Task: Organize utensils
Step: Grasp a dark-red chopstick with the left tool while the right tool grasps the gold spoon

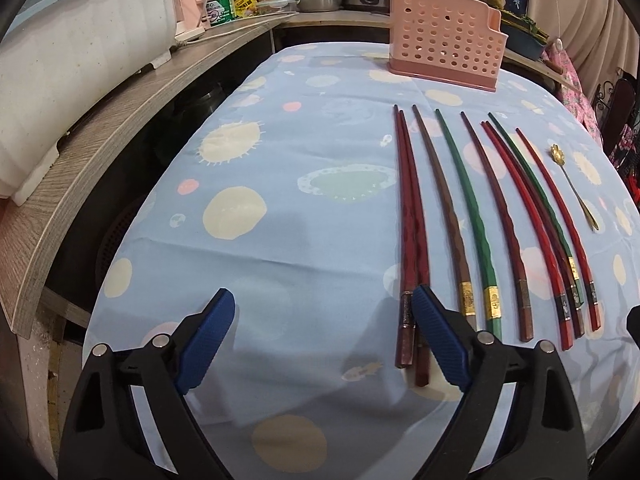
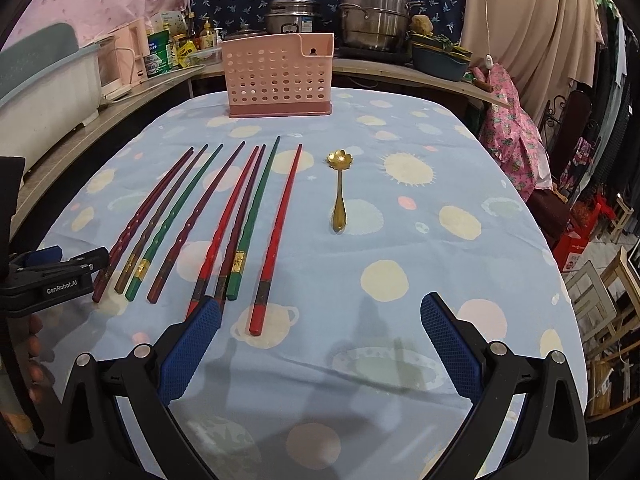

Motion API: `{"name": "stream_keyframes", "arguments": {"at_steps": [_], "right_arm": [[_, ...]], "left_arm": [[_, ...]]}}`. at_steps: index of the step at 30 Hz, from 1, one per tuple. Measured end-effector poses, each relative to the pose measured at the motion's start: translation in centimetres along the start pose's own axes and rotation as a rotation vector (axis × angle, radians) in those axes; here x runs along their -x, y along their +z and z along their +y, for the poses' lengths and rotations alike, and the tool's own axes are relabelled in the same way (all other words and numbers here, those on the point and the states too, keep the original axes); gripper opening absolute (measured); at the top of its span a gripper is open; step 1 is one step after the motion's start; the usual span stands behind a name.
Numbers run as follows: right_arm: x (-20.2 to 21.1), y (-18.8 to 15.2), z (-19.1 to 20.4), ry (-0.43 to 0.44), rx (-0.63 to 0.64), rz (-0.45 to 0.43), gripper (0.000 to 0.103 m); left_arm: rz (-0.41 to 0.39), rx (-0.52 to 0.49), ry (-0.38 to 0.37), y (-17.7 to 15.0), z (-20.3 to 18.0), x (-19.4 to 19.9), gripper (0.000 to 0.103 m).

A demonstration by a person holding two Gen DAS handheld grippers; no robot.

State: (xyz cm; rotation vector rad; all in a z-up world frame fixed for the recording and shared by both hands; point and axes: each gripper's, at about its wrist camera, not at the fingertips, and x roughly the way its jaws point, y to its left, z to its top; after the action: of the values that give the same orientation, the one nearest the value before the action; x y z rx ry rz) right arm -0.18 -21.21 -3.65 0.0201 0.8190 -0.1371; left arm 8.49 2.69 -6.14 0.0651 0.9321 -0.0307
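Both my pairs of jaws stand spread with only cloth between them. My left gripper hangs over the near left of the table; its right pad sits against the butts of the leftmost chopsticks, though I cannot tell whether it truly touches them. My right gripper hangs over the near middle, its left pad just beside the butts of two red sticks.

Nine chopsticks lie flat in a loose row, left of centre, long axes running from me toward the far edge, thin tips away, thick banded ends near. A gold spoon lies just right of them, bowl far, handle toward me. Beyond the tips a pink holder stands upright.
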Motion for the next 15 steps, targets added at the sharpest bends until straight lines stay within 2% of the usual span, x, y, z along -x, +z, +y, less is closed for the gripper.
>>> {"name": "stream_keyframes", "arguments": {"at_steps": [4, 10, 13, 15], "right_arm": [[-0.2, 0.3, 0.2, 0.01, -0.002, 0.003, 0.096], [-0.5, 0.4, 0.3, 0.016, 0.004, 0.007, 0.096], [-0.7, 0.6, 0.2, 0.021, -0.001, 0.008, 0.096], [-1.3, 1.0, -0.3, 0.024, -0.013, 0.01, 0.096]], "left_arm": [[0.003, -0.004, -0.008, 0.1, 0.0, -0.1, 0.086], [0.017, -0.017, -0.015, -0.2, -0.5, -0.5, 0.078], [0.024, 0.008, -0.023, 0.0, 0.1, -0.5, 0.065], [0.03, 0.027, -0.036, 0.2, 0.6, -0.5, 0.053]]}}
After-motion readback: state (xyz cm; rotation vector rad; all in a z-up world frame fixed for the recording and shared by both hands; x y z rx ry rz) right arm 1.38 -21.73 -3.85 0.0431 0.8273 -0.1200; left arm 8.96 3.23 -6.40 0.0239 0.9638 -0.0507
